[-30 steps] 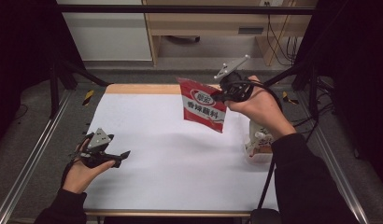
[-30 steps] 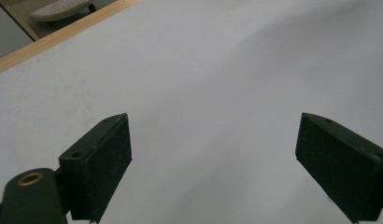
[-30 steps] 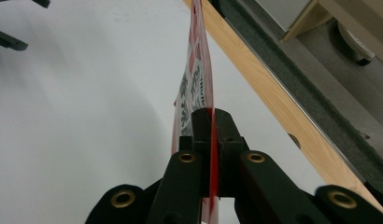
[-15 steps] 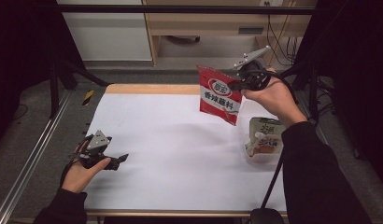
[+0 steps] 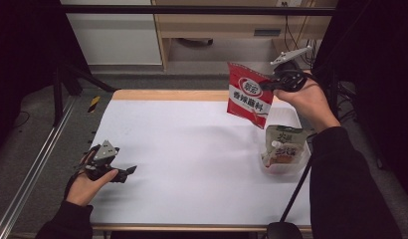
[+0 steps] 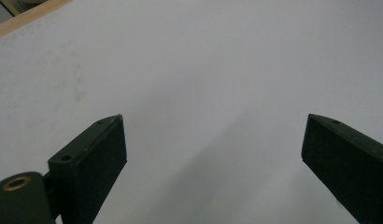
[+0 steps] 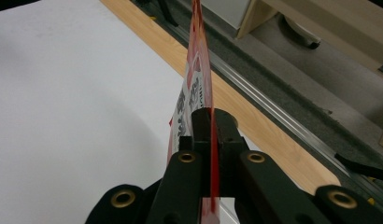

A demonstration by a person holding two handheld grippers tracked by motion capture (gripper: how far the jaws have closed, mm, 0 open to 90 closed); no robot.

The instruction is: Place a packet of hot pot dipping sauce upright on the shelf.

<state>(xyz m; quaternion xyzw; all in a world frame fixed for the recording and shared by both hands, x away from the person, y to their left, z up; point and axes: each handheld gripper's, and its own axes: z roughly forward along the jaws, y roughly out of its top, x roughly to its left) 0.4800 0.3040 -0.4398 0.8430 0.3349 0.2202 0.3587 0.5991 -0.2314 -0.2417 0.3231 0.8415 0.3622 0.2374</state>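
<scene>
A red sauce packet with a white label band and dark printed characters hangs upright in the air at the upper right of the high view, pinched by its right edge. In the right gripper view it stands edge-on, thin and flat, centre frame.

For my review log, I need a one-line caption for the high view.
Right gripper holds a red seasoning packet in the air above the white table; left gripper rests open.
</scene>
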